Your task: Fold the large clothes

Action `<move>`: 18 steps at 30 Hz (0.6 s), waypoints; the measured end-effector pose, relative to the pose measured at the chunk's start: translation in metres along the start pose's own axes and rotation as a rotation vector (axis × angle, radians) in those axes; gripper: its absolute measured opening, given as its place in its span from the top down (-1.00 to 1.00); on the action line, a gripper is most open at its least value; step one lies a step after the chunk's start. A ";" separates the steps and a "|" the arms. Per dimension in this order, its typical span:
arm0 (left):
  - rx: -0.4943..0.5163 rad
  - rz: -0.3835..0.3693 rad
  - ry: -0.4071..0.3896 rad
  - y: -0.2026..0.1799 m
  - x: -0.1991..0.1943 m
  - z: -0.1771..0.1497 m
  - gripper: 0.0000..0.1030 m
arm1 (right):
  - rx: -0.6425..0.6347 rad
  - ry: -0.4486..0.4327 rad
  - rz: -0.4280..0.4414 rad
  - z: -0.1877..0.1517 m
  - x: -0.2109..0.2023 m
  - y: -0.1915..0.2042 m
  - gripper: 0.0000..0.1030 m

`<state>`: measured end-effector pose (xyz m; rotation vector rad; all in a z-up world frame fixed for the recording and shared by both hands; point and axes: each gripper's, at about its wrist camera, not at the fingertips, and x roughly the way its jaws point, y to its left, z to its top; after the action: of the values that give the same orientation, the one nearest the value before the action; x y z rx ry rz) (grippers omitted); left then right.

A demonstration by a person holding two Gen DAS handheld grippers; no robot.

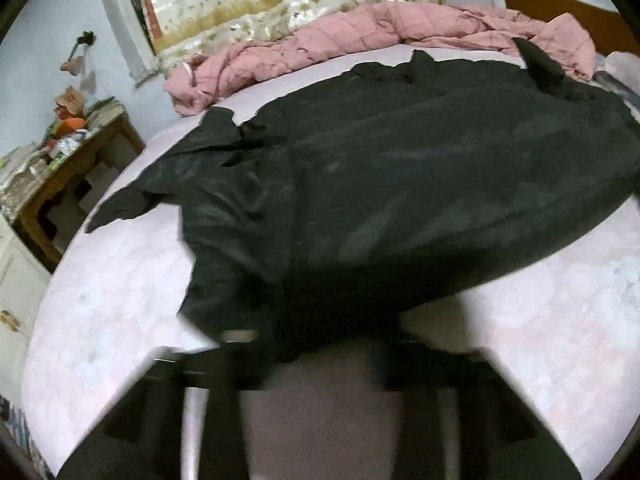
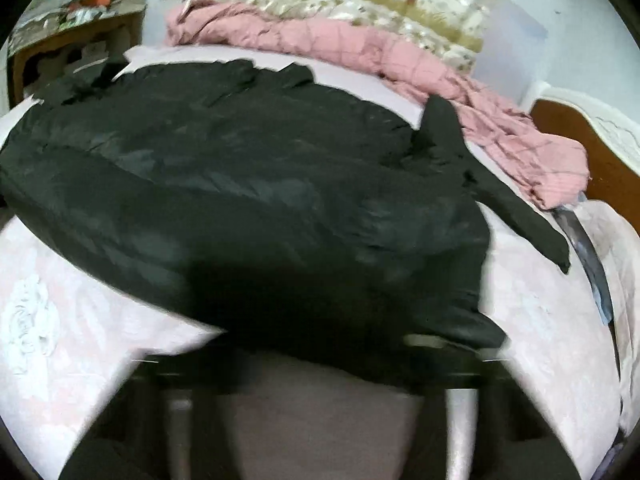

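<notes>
Left wrist view: one large black garment (image 1: 400, 184) lies spread on the pale pink bed (image 1: 112, 304), its long axis running left to right across the mattress, one sleeve (image 1: 120, 208) trailing toward the left edge. My left gripper (image 1: 316, 344) sits at the garment's near hem; motion blur hides the fingertips, but I read them as closed on the dark cloth. Right wrist view shows the same garment (image 2: 248, 184) with its other sleeve (image 2: 516, 208) pointing toward the right side of the bed (image 2: 552, 320). My right gripper (image 2: 320, 356) meets the near hem at that end; its fingers are drawn in, though I cannot tell whether they clamp the fabric. One crumpled pink quilt (image 1: 360, 36) lies along the far edge. One wooden side table (image 1: 68, 172) stands far left, cluttered with things I cannot make out.
</notes>
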<state>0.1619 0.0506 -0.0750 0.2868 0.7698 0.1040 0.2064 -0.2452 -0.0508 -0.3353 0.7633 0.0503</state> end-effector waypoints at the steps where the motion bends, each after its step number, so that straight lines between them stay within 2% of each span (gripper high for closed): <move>1: 0.001 0.005 -0.021 0.000 -0.006 -0.002 0.78 | 0.016 -0.014 0.003 -0.002 -0.003 -0.003 0.53; 3: -0.008 -0.020 -0.069 -0.001 -0.025 -0.008 0.81 | 0.032 -0.043 -0.018 -0.007 -0.015 -0.005 0.59; 5: -0.032 -0.041 -0.079 0.000 -0.042 -0.014 0.83 | 0.043 -0.066 -0.053 -0.015 -0.033 -0.006 0.60; 9: -0.030 -0.067 -0.101 0.003 -0.077 -0.040 0.82 | 0.054 -0.079 -0.004 -0.042 -0.072 -0.006 0.58; 11: -0.017 -0.083 -0.107 0.006 -0.090 -0.049 0.67 | 0.065 -0.076 0.029 -0.057 -0.087 -0.009 0.53; 12: -0.024 -0.099 -0.117 0.008 -0.095 -0.052 0.47 | 0.074 -0.078 0.044 -0.061 -0.091 -0.011 0.42; 13: -0.042 -0.131 -0.120 0.012 -0.099 -0.052 0.00 | 0.089 -0.077 0.069 -0.065 -0.096 -0.015 0.26; 14: -0.072 -0.175 -0.116 0.016 -0.105 -0.052 -0.18 | 0.111 -0.078 0.094 -0.067 -0.101 -0.020 0.17; 15: -0.099 -0.225 -0.133 0.019 -0.115 -0.051 -0.25 | 0.137 -0.082 0.120 -0.071 -0.107 -0.024 0.02; 17: -0.133 -0.334 -0.211 0.027 -0.139 -0.047 -0.25 | 0.214 -0.094 0.203 -0.077 -0.122 -0.038 -0.01; 18: -0.145 -0.350 -0.245 0.029 -0.149 -0.043 -0.30 | 0.235 -0.107 0.240 -0.080 -0.130 -0.043 -0.01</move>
<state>0.0251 0.0584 0.0041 0.0232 0.5557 -0.2025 0.0663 -0.3015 -0.0036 -0.0164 0.6922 0.2011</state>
